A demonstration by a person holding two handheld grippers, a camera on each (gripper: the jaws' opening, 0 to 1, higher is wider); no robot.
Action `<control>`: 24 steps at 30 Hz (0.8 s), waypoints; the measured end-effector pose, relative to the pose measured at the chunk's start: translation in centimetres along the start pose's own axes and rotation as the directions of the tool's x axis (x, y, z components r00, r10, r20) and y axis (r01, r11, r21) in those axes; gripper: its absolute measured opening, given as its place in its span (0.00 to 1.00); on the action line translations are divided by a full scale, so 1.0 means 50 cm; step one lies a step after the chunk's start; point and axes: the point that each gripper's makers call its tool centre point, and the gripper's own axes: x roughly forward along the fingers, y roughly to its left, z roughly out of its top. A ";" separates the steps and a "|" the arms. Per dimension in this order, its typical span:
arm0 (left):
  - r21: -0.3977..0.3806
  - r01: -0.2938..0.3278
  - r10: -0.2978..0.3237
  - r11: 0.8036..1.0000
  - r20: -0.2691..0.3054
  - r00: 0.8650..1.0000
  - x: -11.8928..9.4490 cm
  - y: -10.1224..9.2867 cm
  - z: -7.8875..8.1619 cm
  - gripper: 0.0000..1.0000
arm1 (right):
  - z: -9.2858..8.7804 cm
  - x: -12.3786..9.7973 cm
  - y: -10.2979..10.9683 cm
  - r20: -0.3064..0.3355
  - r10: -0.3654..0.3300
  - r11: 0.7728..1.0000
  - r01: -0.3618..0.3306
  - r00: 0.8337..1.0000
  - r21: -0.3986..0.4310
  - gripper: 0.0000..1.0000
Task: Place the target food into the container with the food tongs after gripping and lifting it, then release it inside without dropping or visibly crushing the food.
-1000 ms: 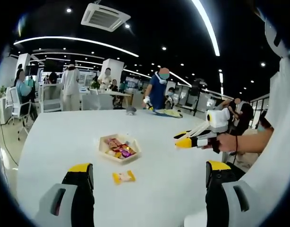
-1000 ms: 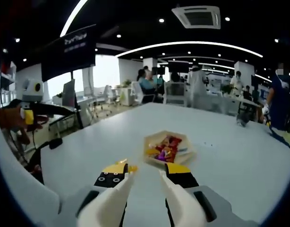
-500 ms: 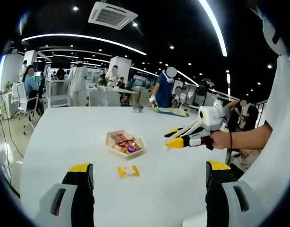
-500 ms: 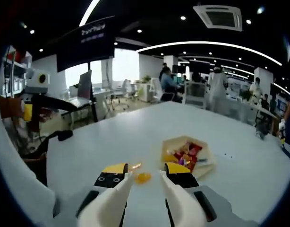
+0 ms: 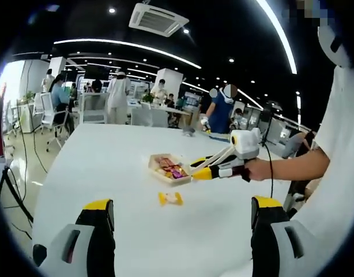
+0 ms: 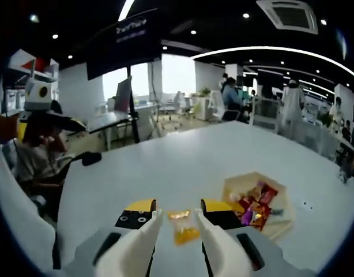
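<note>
Snack packet (image 6: 184, 228), yellow-orange and wrapped, lies flat on my white tabletop (image 6: 165, 167), and through the right gripper view I see it framed between the tong tips of my right gripper (image 6: 177, 220), whose jaws stand apart on either side of it without pinching it. Just beside it, to the right in that view, sits the shallow hexagonal tray (image 6: 275, 221) with its mixed wrapped sweets. From the left gripper view the packet (image 5: 170, 198) rests near the tray (image 5: 159, 175), and my right gripper (image 5: 198, 168) reaches in above them, held by a hand (image 5: 259, 169). My left gripper (image 5: 183, 210) hangs well back, jaws spread wide and holding nothing.
</note>
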 end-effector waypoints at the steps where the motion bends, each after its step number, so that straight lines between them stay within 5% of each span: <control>1: -0.007 -0.009 0.009 1.000 0.002 1.000 -0.002 0.003 -0.001 0.99 | 0.000 0.005 0.000 0.001 0.007 1.000 -0.007 1.000 0.002 0.30; 11: -0.011 -0.080 0.079 0.997 -0.027 0.996 -0.010 0.016 -0.005 0.99 | -0.058 0.074 -0.011 -0.073 0.081 0.991 -0.088 0.994 -0.096 0.30; 24: -0.052 -0.165 0.164 0.985 -0.038 0.986 -0.025 0.041 -0.018 0.99 | -0.130 0.141 -0.010 -0.161 0.154 0.980 -0.171 0.975 -0.098 0.30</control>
